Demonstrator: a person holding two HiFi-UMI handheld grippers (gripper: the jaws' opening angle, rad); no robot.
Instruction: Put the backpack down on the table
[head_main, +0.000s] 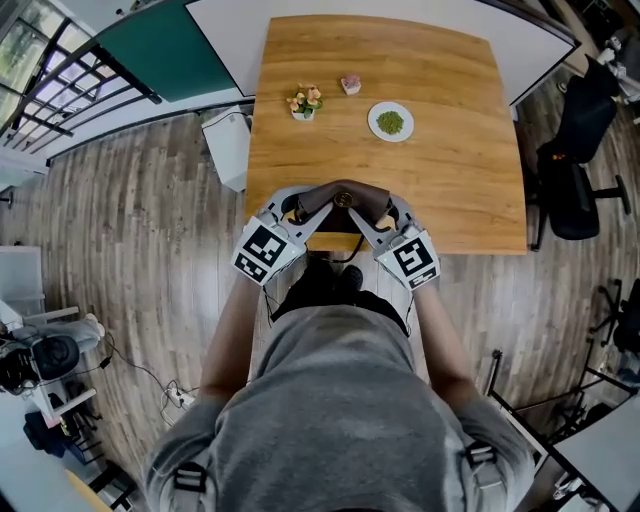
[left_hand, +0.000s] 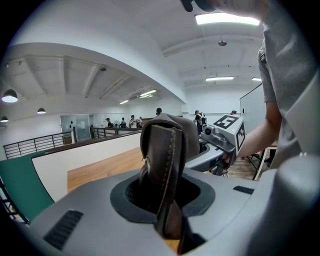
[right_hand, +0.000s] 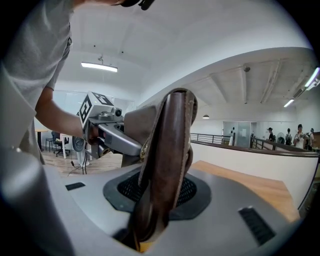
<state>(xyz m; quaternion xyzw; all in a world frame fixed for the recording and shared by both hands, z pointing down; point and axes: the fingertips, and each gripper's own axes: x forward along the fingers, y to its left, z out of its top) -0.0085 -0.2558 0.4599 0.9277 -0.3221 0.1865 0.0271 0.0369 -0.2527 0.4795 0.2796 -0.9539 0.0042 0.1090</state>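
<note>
I hold a dark brown leather backpack (head_main: 341, 199) by its top, just over the near edge of the wooden table (head_main: 460, 190). My left gripper (head_main: 300, 214) is shut on one brown strap (left_hand: 165, 170), which fills the gap between its jaws. My right gripper (head_main: 384, 214) is shut on another strap (right_hand: 167, 160) the same way. The two grippers face each other closely; each shows in the other's view, the right gripper (left_hand: 226, 139) and the left gripper (right_hand: 107, 129). A dark mass (head_main: 322, 286) hangs below between my arms; whether it is the bag's body I cannot tell.
Farther back on the table stand a small flower pot (head_main: 305, 102), a pink object (head_main: 351, 84) and a white plate of green bits (head_main: 390, 122). A white bin (head_main: 228, 146) sits at the table's left side. A black office chair (head_main: 578, 170) stands to the right.
</note>
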